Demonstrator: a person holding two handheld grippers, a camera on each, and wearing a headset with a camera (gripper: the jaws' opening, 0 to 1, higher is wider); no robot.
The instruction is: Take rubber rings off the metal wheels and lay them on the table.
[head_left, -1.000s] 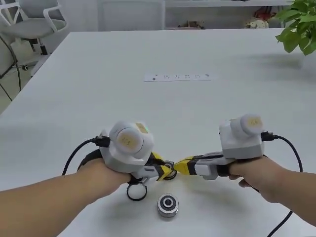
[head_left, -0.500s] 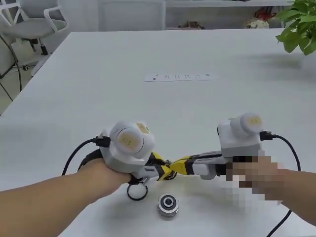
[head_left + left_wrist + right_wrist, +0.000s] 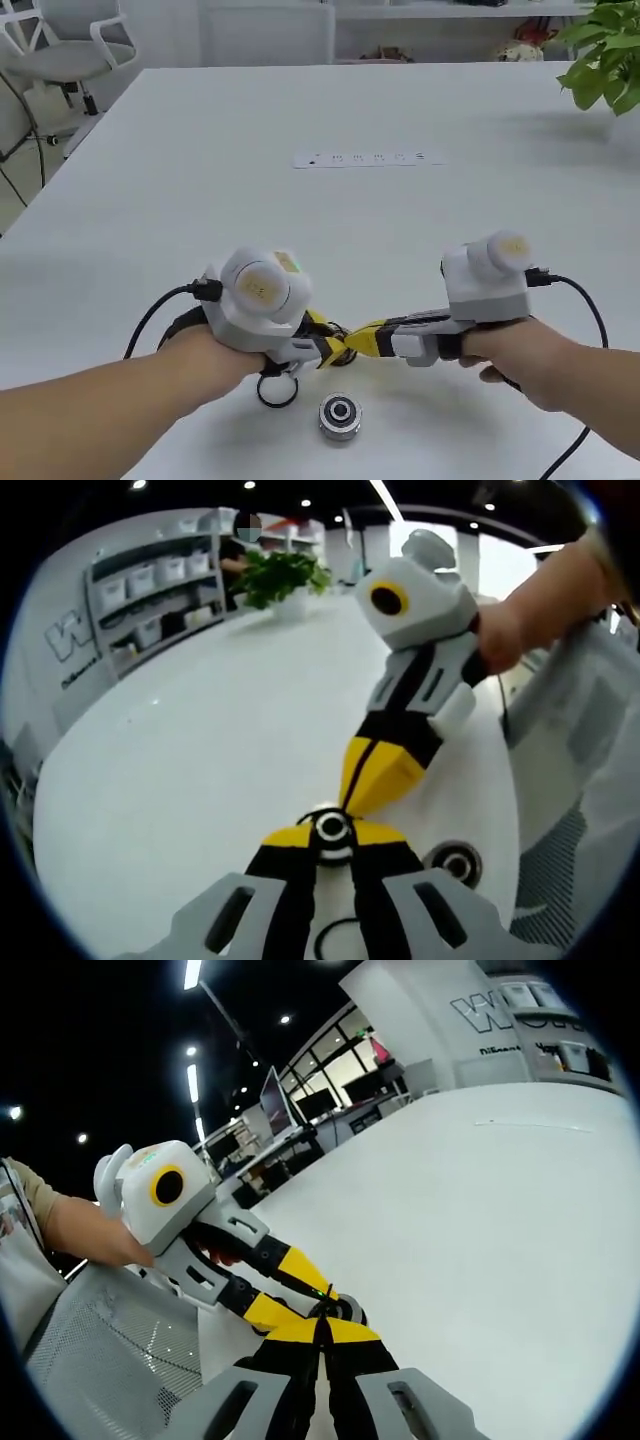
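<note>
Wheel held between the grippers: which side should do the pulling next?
Right, probably. The left gripper is shut on the wheel and braces it. The right gripper has its closed tips at the wheel's rim, so it can pull away. Whether they pinch rubber is unclear.

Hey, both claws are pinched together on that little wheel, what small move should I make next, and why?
Probably draw the right claw gently away from the left claw. The left claw grips the wheel, and the right claw looks shut on its rubber ring at the edge, so pulling apart should peel it off.
</note>
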